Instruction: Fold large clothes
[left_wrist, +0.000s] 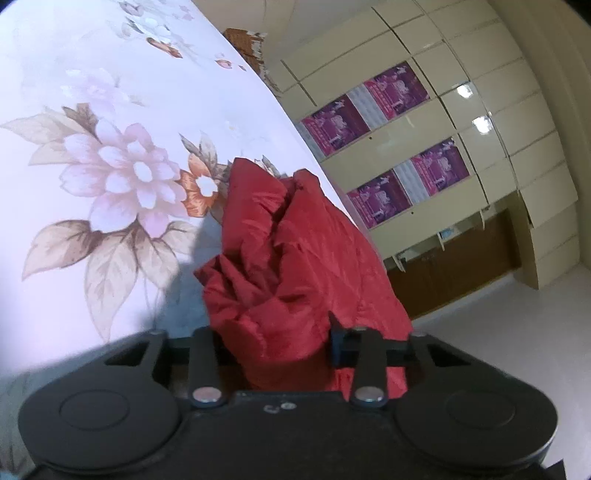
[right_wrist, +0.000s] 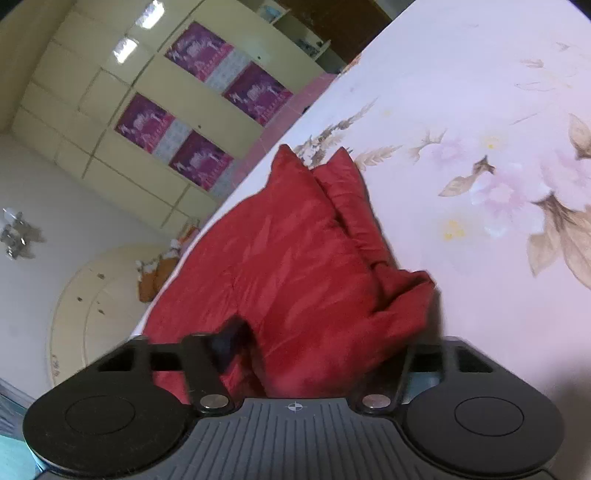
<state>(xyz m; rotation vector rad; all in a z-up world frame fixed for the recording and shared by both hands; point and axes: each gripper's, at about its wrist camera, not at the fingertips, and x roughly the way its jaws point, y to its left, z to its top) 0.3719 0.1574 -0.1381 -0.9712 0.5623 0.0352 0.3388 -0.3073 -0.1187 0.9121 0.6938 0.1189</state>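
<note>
Now we hold both tongs, left and right, clamped on the crumpled red quilted garment, and should lift evenly above the floral bedsheet.

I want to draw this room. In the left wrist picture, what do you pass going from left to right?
Pale bedsheet printed with pink flowers → crumpled red shiny garment → cream cupboard wall with purple posters.

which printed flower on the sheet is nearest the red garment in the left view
The small orange flower with a white centre, right beside the shiny red quilted garment; the big pink flower lies farther left.
</note>
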